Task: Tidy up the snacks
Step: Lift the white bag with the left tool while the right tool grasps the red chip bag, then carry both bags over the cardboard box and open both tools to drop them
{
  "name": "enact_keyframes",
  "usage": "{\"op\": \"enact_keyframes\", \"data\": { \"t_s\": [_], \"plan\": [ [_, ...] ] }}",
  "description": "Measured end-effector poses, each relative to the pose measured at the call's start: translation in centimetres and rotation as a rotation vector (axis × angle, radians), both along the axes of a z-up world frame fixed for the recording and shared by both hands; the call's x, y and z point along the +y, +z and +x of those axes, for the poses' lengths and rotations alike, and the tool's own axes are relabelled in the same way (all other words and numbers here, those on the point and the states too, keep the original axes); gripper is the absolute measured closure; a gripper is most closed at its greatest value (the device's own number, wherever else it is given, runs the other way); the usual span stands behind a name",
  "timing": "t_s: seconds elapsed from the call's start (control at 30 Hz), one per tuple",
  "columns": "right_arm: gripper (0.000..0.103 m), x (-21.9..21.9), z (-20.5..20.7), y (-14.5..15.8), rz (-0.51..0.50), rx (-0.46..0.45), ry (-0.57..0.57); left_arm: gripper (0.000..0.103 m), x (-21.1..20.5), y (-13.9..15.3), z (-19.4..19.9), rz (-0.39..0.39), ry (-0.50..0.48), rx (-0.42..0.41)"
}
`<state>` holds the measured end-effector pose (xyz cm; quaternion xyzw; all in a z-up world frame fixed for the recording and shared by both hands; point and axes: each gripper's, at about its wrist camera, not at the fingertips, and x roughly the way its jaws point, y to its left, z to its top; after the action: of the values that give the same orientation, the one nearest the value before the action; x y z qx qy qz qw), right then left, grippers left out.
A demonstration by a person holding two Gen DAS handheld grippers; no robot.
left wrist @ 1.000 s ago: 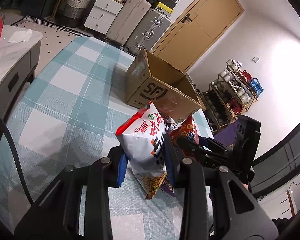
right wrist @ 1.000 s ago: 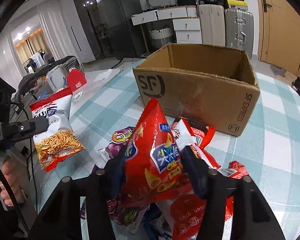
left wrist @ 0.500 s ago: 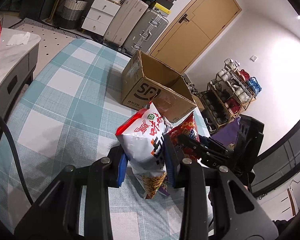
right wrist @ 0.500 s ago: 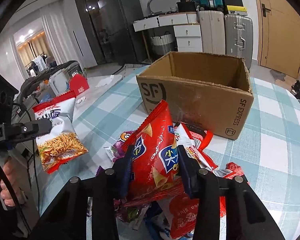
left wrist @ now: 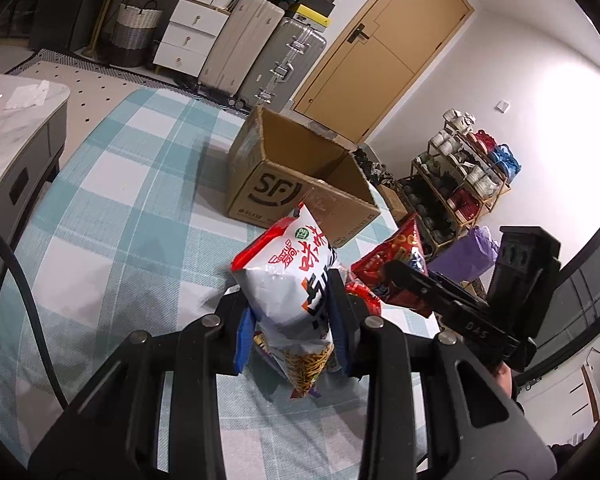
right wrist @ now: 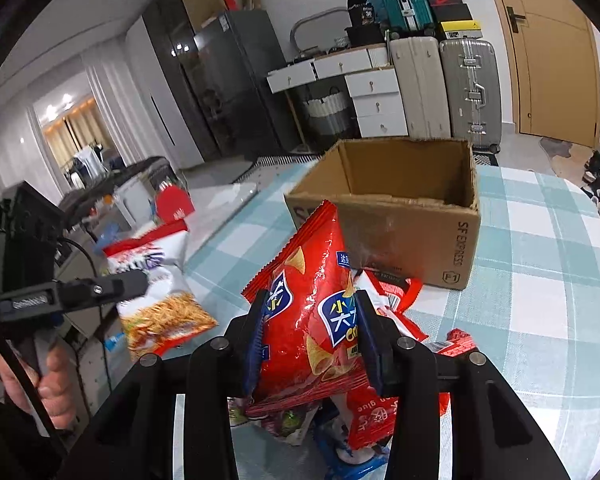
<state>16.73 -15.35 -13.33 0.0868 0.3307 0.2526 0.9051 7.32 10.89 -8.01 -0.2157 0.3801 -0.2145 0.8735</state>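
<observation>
My left gripper (left wrist: 290, 322) is shut on a white and red noodle-snack bag (left wrist: 288, 280), held above the checked tablecloth (left wrist: 112, 216). My right gripper (right wrist: 310, 334) is shut on a red corn-chip bag (right wrist: 312, 304), lifted above a pile of snack packets (right wrist: 364, 408). An open, empty SF cardboard box (right wrist: 400, 204) stands beyond both bags. In the left wrist view the red bag (left wrist: 396, 268) and the right gripper (left wrist: 400, 276) hang to the right of the box (left wrist: 296, 184). The right wrist view has the white bag (right wrist: 156, 288) and the left gripper (right wrist: 140, 280) at the left.
A hand (right wrist: 40, 384) holds the left gripper's handle. A grey side table (left wrist: 16, 128) stands left of the table. Suitcases (left wrist: 260, 48), white drawers (left wrist: 188, 24) and a door (left wrist: 380, 56) lie beyond; a shoe rack (left wrist: 460, 184) is at the right.
The right gripper's jaws closed on the red chip bag and lifted it off the pile toward the box. The left gripper rose a little with the white bag.
</observation>
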Motion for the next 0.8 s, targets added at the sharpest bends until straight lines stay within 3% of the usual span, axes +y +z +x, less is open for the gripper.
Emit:
{"op": "enact_keyframes", "data": {
  "t_s": [0.43, 0.8],
  "plan": [
    [0.062, -2.5, -1.2, 5.2, 0.143, -0.045, -0.005, 0.074, -3.4, 4.2, 2.9, 0.026, -0.061, -0.075],
    [0.062, -4.0, -0.2, 9.3, 0.190, -0.080, -0.015, 0.074, -6.1, 8.4, 6.8, 0.057, -0.090, -0.125]
  ]
}}
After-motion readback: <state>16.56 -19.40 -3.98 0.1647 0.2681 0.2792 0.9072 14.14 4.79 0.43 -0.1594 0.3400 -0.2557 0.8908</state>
